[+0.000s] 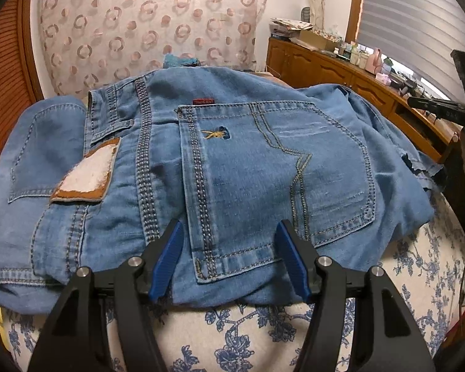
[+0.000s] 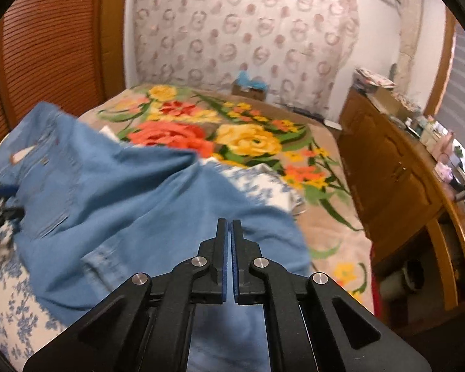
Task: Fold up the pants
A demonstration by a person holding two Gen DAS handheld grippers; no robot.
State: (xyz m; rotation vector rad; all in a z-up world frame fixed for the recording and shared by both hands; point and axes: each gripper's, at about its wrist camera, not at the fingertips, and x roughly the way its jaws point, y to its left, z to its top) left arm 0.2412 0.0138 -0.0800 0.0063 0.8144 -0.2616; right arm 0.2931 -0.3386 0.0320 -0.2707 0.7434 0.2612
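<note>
My left tongs [image 1: 229,248] hang spread wide over the jeans [image 1: 220,167], which lie bunched on the floral sheet [image 1: 263,334] of the bed; my right tongs [image 2: 228,232] are pressed together, gripping no denim I can see.

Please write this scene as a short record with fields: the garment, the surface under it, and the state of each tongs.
garment: blue denim pants, lying bunched, back pocket facing up
surface: bedding with blue flower print; a bright floral blanket lies further back
left tongs: open, over the near edge of the pants, nothing between the fingers
right tongs: shut; whether cloth is pinched cannot be told
side furniture: wooden cabinet at the right
</note>
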